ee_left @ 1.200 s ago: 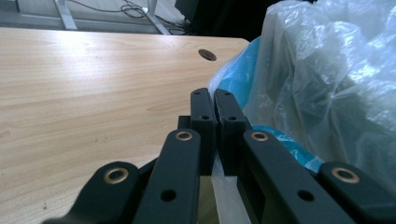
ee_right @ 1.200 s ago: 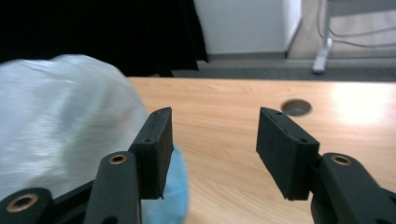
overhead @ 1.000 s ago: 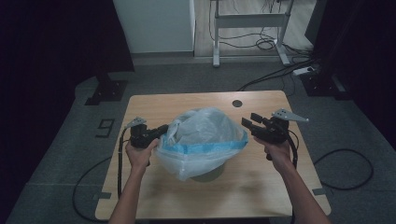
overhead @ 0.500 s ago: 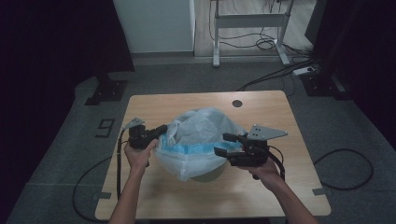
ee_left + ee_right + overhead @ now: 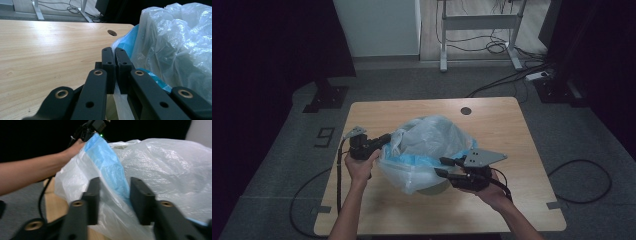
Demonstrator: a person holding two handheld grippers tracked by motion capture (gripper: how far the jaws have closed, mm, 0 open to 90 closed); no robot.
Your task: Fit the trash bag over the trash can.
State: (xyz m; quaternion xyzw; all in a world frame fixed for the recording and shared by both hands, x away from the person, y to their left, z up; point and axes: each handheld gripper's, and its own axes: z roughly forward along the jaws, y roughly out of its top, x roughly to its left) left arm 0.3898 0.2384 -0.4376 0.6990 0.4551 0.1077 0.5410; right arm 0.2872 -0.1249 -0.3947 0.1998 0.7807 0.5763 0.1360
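Note:
A translucent white plastic bag with a blue band stands bunched up in the middle of the wooden table. My left gripper is at the bag's left side, shut on its edge; in the left gripper view the jaws meet with thin film pinched between them beside the bag. My right gripper is at the bag's near right side. Its jaws have just been closing, and a fold of the blue band lies in the gap of the gripper, with space still showing beside each pad.
A round cable hole sits near the table's far edge. Behind the table stand a white cabinet and a metal desk frame, with cables and a power strip on the floor. Bare wood lies at the table's right.
My right gripper has swung from the bag's far right side toward the person and leftward, to the bag's near right side, and its jaws now straddle the blue band. The left gripper has stayed put.

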